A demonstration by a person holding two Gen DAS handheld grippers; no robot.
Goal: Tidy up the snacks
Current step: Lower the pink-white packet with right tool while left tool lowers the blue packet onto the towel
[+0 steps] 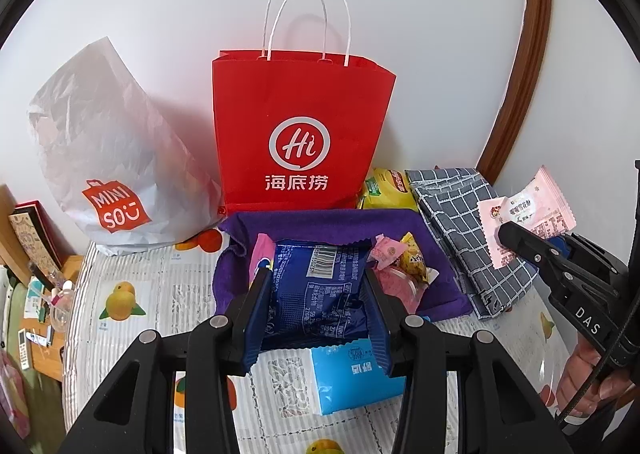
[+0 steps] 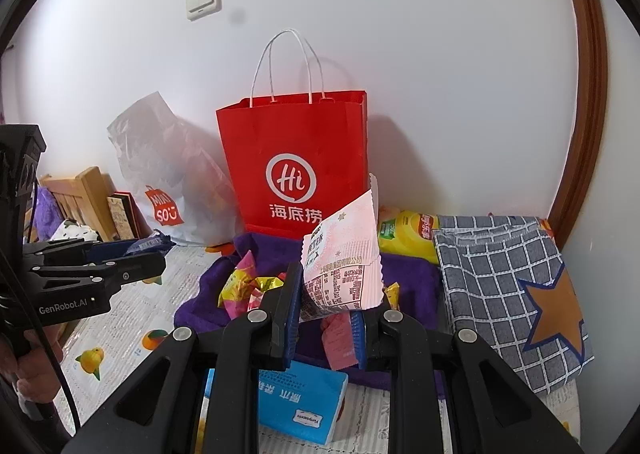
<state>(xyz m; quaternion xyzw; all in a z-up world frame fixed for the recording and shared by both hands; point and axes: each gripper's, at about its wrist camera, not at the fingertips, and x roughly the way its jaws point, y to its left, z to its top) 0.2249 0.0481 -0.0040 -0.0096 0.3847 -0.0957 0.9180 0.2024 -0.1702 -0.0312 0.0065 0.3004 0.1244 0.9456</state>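
My left gripper (image 1: 316, 282) is shut on a dark blue snack packet (image 1: 320, 294), held above a purple cloth (image 1: 320, 222) that carries several wrapped candies (image 1: 400, 258). In the right wrist view the same gripper (image 2: 158, 252) comes in from the left with the blue packet (image 2: 148, 244) at its tip. My right gripper (image 2: 328, 302) is shut on a pink-and-white snack packet (image 2: 344, 254), which stands up between its pads. That right gripper (image 1: 506, 234) and the pink packet (image 1: 528, 214) show at the right of the left wrist view. A red paper bag (image 1: 300, 134) stands open against the wall behind the cloth.
A white plastic shop bag (image 1: 108, 158) leans left of the red bag. A yellow chip bag (image 2: 408, 234) and a grey checked cloth bag (image 2: 500, 274) lie at the right. A blue tissue pack (image 2: 300, 406) lies at the near edge of the fruit-print tablecloth (image 1: 132, 294).
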